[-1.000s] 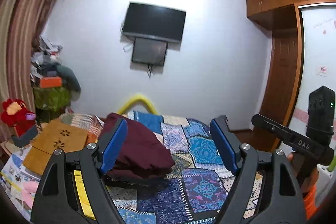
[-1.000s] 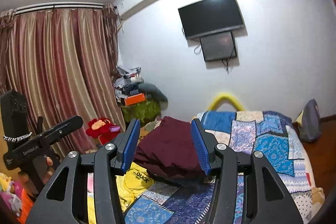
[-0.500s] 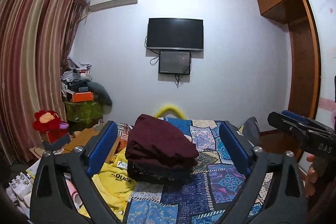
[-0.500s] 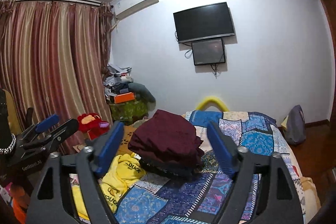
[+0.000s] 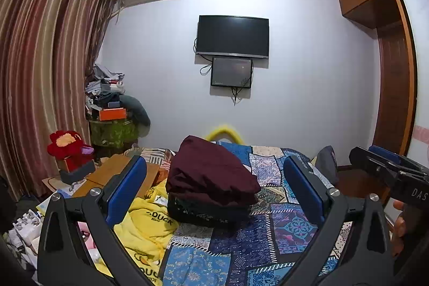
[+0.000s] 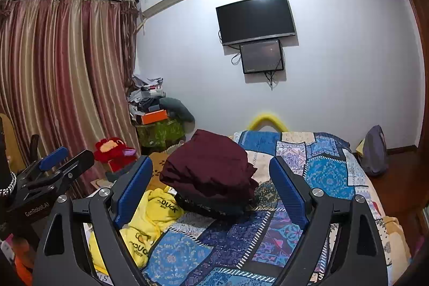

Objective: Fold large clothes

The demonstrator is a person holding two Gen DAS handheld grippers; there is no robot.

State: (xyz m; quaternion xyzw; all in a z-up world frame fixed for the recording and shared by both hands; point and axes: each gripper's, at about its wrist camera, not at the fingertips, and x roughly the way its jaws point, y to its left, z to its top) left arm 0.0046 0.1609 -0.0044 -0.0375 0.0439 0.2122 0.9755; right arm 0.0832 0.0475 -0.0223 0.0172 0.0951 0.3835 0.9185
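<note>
A folded maroon garment (image 5: 211, 173) lies on top of a folded dark garment (image 5: 206, 213) as a stack on the patchwork bedspread (image 5: 268, 245). The stack also shows in the right wrist view (image 6: 211, 170). A crumpled yellow garment (image 5: 144, 229) with "DUCK" print lies left of the stack, also in the right wrist view (image 6: 144, 221). My left gripper (image 5: 214, 189) is open and empty, held back from the stack. My right gripper (image 6: 211, 186) is open and empty, also back from it. Each gripper shows at the edge of the other's view.
A wooden board (image 5: 112, 176) and a red plush toy (image 5: 67, 146) sit left of the bed. A cluttered stand (image 5: 112, 122) stands by the curtain (image 5: 40, 71). A grey bag (image 6: 375, 152) lies at the bed's right edge. A wardrobe (image 5: 388, 71) stands right.
Both grippers have opened wider and pulled back and up from the stack. More of the bed, the yellow garment and the room shows now.
</note>
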